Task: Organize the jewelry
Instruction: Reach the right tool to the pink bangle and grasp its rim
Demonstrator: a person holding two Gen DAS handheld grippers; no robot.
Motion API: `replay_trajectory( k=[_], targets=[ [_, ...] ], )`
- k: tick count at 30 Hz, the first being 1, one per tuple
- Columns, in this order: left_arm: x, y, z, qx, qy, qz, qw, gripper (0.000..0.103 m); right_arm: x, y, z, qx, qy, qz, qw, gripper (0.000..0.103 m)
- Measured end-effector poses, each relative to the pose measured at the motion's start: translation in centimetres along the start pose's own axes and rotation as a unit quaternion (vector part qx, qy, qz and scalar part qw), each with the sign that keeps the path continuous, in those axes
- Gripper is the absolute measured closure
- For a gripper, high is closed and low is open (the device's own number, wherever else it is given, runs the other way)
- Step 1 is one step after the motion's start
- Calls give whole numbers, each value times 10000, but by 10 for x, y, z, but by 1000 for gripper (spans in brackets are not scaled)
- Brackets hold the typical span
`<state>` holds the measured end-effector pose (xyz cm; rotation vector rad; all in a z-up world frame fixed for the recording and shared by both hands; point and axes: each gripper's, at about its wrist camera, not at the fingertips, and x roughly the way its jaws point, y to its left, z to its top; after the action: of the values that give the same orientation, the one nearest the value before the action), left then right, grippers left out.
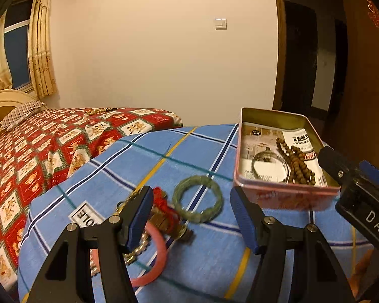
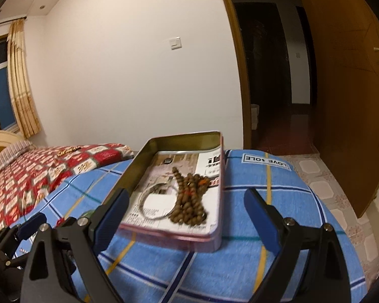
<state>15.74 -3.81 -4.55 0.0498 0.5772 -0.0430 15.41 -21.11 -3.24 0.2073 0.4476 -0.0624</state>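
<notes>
Between the two blue-padded fingers of the left gripper [image 1: 192, 217], on the blue checked cloth [image 1: 214, 257], a small heap of jewelry is lying. Nearest to the camera a thin pink ring-shaped bangle [image 1: 157, 252] and a string of pale pearl-like beads [image 1: 136, 250] are lying flat, partly hidden behind the left finger. Over them a brass-coloured piece with a red knotted cord [image 1: 164, 209] is resting. Just beyond, a little right of the cord, the green stone bangle [image 1: 197, 198] is lying flat on the cloth, ahead of the gripper and inside the line of its opening.

The left gripper is standing wide apart and is holding nothing; its pads are touching no piece that I can see.

Farther away and to the right, the open pink rectangular tin box [image 1: 285, 197] is waiting, with a brown wooden bead string [image 1: 297, 162] and a silver metal bangle [image 1: 270, 166] already inside on a printed paper. Its long axis is running away from the camera.

The right gripper [image 2: 187, 217] is also spread wide and empty, with the tin's near end between its fingers. I judge the left hand is the nearer one for the green bangle.
</notes>
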Motion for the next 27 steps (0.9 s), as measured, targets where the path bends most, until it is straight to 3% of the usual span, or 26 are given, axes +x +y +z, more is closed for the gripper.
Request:
replay_trajectory(
  k=[15,24,27],
  targets=[
    [-24,22,-17,-107,57,-21,9999,39,-22,25,-16,-264,2,129,9996,8],
    [-42,59,-31,-491,235,-194,9983,39,-31,43,-26,-435,110,397,9982,8],
    [-48,83,-34,-919,343,-416,9943,39,-32,52,-29,-580,180,522,9968,10]
  ],
)
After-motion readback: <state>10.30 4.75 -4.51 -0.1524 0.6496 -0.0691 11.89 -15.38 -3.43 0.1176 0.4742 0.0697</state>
